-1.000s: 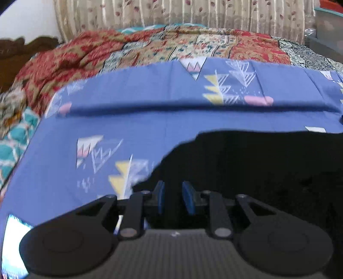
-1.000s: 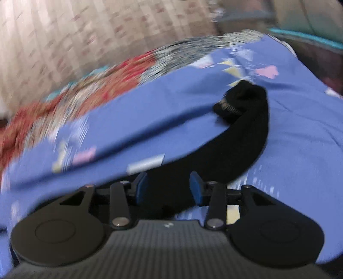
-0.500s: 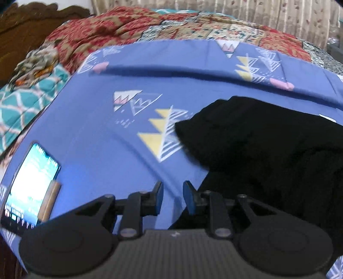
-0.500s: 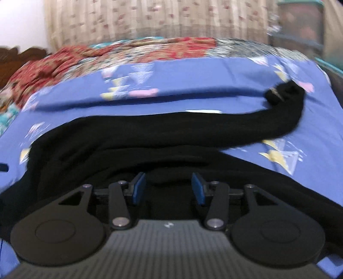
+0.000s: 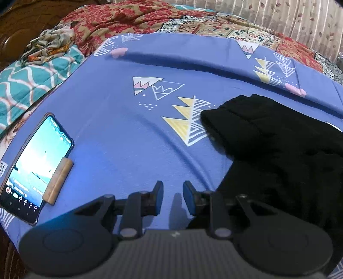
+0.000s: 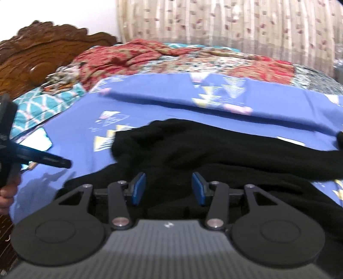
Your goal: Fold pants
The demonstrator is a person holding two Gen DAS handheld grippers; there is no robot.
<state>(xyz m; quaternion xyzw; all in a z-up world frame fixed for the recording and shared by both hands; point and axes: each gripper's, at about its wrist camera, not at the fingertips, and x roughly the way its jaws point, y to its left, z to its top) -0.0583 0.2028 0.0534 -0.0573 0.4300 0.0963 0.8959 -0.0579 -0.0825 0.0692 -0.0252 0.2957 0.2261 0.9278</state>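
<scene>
Lying bunched on the blue patterned bedsheet [image 5: 133,137], the black pants [image 5: 278,150] occupy the right half of the left wrist view and the centre of the right wrist view [image 6: 214,154]. Fabric is loosely heaped, one layer doubled over another; a rounded folded edge sits touching the yellow triangle print [image 5: 182,122]. One narrow part trails off to the far right edge of the right wrist view.

Left gripper [image 5: 172,198]: jaws apart with a small gap, nothing between them, only sheet below. It sits just left of the pants' near edge; contact with the cloth cannot be determined. Same gripper appears at the left edge of the right wrist view [image 6: 53,161], held by a hand [image 6: 7,194].

Right gripper [image 6: 169,188]: jaws wide apart, blue pads [image 6: 138,188] visible, pointed over the pants' near portion. No fabric pinched between them.

Smartphone [image 5: 32,169], screen lit, lies on the sheet at the near left, propped against a small wooden stand [image 5: 57,181]. Beyond the sheet: red floral quilt [image 5: 128,19], teal patterned blanket [image 5: 27,85], carved wooden headboard [image 6: 42,53], floral curtain [image 6: 225,25].
</scene>
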